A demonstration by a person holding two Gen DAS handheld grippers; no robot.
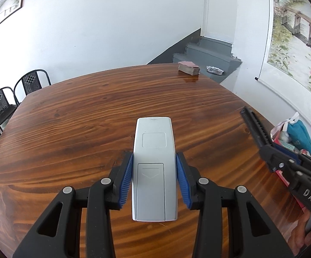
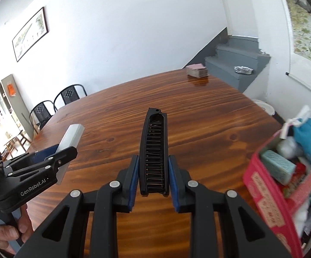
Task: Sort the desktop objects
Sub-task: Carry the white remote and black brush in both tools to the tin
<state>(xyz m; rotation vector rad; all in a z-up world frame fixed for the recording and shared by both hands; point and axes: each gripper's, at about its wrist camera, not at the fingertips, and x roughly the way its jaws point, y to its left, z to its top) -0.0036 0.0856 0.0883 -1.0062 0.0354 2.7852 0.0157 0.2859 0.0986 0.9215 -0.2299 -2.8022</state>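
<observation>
Left gripper (image 1: 154,177) clamps remote (image 1: 154,167), right gripper (image 2: 153,178) clamps comb (image 2: 154,152), both carried above table (image 1: 69,129), likely toward red box (image 2: 269,193), frame right.

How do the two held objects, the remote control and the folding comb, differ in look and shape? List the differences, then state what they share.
The remote control is pale grey with smooth panels; the folding comb is black with a row of teeth showing. The remote control is broad and flat; the folding comb is narrow and slim. The remote control sits in the left tool; the folding comb in the right tool. Both are clamped between blue pads, pointing away over the wooden table.
</observation>
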